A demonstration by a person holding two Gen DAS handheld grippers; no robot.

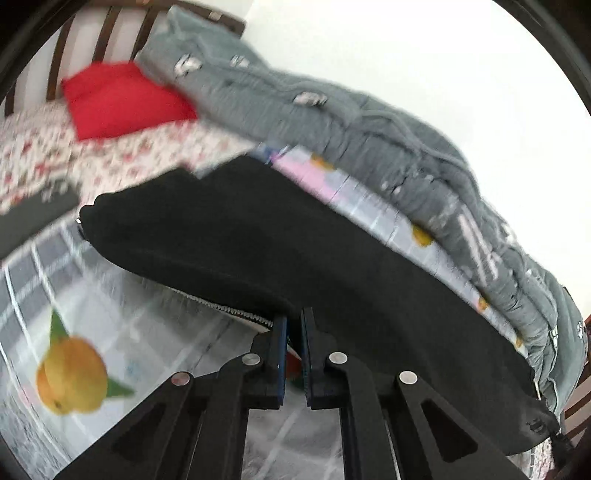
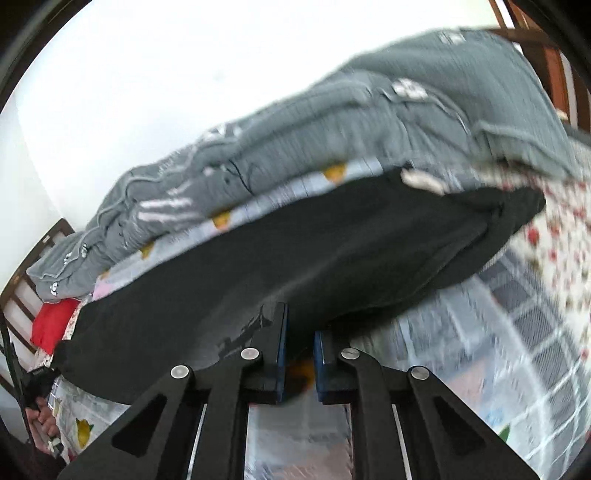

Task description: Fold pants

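Black pants (image 1: pixel 258 240) hang lifted in a wide band above the bed, blurred by motion. In the left wrist view, my left gripper (image 1: pixel 293 323) is shut on the pants' near edge, beside a pale zipper (image 1: pixel 236 310); fabric covers the fingertips. The right wrist view shows the same pants (image 2: pixel 314 251) stretching away to both sides. My right gripper (image 2: pixel 300 328) is shut on their near edge, with black cloth pinched between the blue pads (image 2: pixel 282 350). A hand (image 2: pixel 42 421) shows at the far lower left of that view.
Below lies a grey checked bedsheet (image 1: pixel 122 332) printed with oranges. A rumpled grey quilt (image 1: pixel 369 129) is heaped along the white wall behind the pants. A red pillow (image 1: pixel 122 99) and floral sheet (image 1: pixel 44 158) lie near the wooden headboard (image 1: pixel 107 33). A dark item (image 1: pixel 33 218) rests at left.
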